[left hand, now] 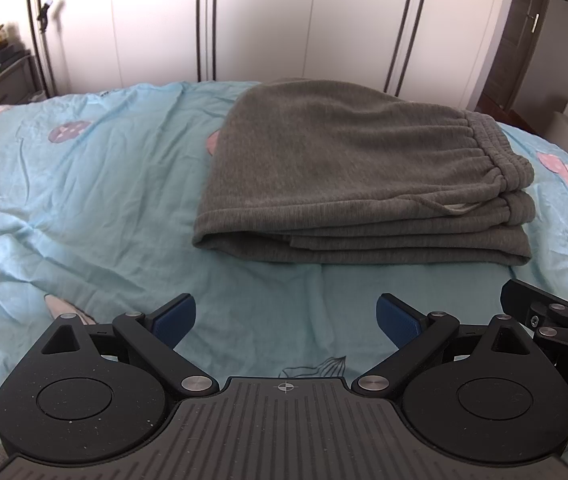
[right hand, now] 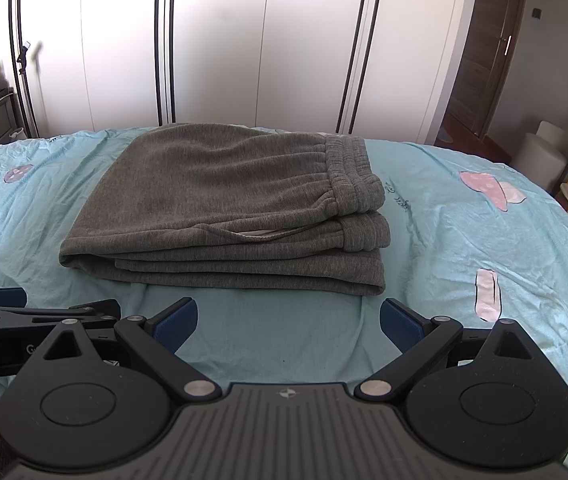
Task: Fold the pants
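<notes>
A bed (left hand: 83, 184) covered with a pale blue printed sheet is seen filling most of both views, backed by a white wardrobe (left hand: 284, 20) with dark trim. On the sheet, the grey pants (left hand: 348, 176) are laid as a compact rectangular stack of several layers, the ribbed elastic waistband (right hand: 354, 172) turned to the right and a rounded fold kept at the left, so that the bundle is judged to be already folded and simply left to rest near the middle of the bed. A bit of pale lining or drawstring is glimpsed at the pocket opening (right hand: 259, 233); which it is cannot be told. The left gripper (left hand: 286, 318) is held low in front of the near edge of the stack, its blue-padded fingers (left hand: 173, 318) spread wide and nothing pinched. The right gripper (right hand: 288, 320) is held just beside it, likewise spread and empty, clear of the cloth. Both are kept apart from the pants, presumably because the folding is finished and no further grasp is needed
</notes>
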Demonstrator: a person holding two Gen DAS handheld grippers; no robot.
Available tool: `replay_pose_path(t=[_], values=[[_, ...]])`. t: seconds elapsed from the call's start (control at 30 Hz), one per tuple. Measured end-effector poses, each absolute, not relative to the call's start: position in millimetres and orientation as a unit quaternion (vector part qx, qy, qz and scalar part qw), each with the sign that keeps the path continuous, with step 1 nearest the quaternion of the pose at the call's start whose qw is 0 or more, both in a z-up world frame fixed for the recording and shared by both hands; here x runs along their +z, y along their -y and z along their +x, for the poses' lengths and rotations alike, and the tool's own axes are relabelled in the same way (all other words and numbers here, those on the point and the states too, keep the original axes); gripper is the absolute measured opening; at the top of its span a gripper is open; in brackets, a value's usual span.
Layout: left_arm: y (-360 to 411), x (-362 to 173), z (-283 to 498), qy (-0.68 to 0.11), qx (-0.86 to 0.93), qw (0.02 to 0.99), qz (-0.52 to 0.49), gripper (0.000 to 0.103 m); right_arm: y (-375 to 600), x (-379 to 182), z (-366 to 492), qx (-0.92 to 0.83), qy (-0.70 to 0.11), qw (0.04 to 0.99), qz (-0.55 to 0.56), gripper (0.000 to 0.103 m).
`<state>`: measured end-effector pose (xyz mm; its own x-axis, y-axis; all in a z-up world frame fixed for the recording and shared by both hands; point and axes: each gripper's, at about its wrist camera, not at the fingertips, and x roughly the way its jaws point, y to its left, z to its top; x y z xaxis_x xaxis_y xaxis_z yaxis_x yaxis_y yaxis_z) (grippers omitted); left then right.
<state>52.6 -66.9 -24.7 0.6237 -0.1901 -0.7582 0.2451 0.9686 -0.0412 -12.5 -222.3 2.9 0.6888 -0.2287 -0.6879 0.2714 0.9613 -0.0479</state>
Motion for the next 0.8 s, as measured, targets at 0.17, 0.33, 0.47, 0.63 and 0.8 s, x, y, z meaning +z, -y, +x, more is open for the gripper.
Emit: replay_pose_path(t=[0.17,0.33,0.47,0.63,0.8], values=[[66.8,-24.9,52.2,-0.417,-0.122,0.900,0.031,0.100,222.8,2.5,-12.9,-0.135,-0.370,0.919,0.028,0.098],[66.5,-25.3,52.9,-0.418,-0.120,0.900,0.032,0.100,221.9,2.5,-12.8,-0.134,-0.370,0.919,0.026,0.098],[66.8,-25.6,53.4,-0.419,-0.120,0.899,0.032,0.100,222.6,2.3,-12.5,-0.134,-0.370,0.919,0.026,0.098],[66.2,-25.8,53.4,-0.421,-0.120,0.899,0.032,0.100,222.9,2.5,-12.7,-0.134,-0.369,0.919,0.026,0.098],[66.6,-26.1,54.1,-0.421,-0.118,0.899,0.034,0.100,223.4,2.8,-12.7,-0.134,-0.369,0.919,0.027,0.098]])
